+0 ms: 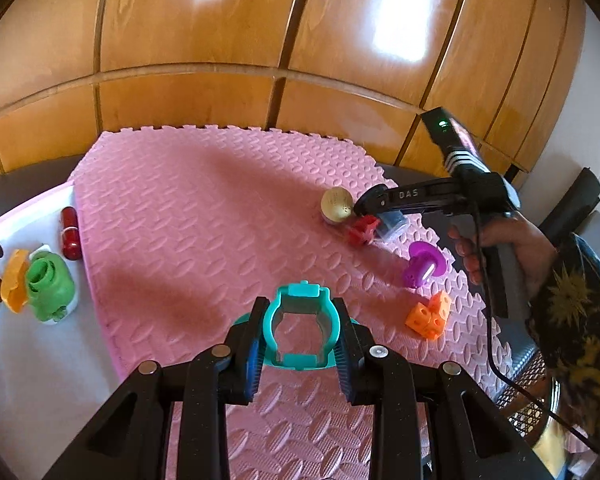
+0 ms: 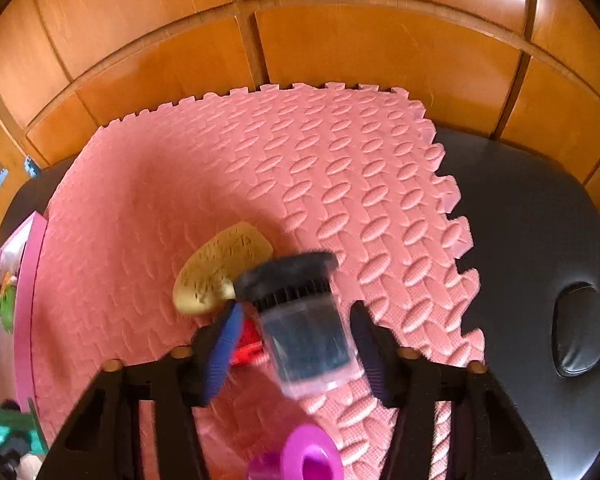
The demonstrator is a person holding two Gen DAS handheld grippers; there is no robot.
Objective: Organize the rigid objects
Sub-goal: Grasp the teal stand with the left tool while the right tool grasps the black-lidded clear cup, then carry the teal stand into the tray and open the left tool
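A teal ring [image 1: 302, 326] with a clasp tab on top is held upright above the pink mat. At two o'clock from it sit orange cubes [image 1: 428, 316], joined in a cluster, and further that way a purple spool [image 1: 422, 266] lies tipped over. Beyond, toward one o'clock, a gold-lidded jar [image 1: 337, 205] stands upright, touching a red piece [image 1: 362, 231] and a clear jar [image 2: 310, 334] with a black cap. At nine o'clock, off the mat, lie a green cap [image 1: 49, 282], an orange piece [image 1: 15, 280] and a red capsule [image 1: 70, 232].
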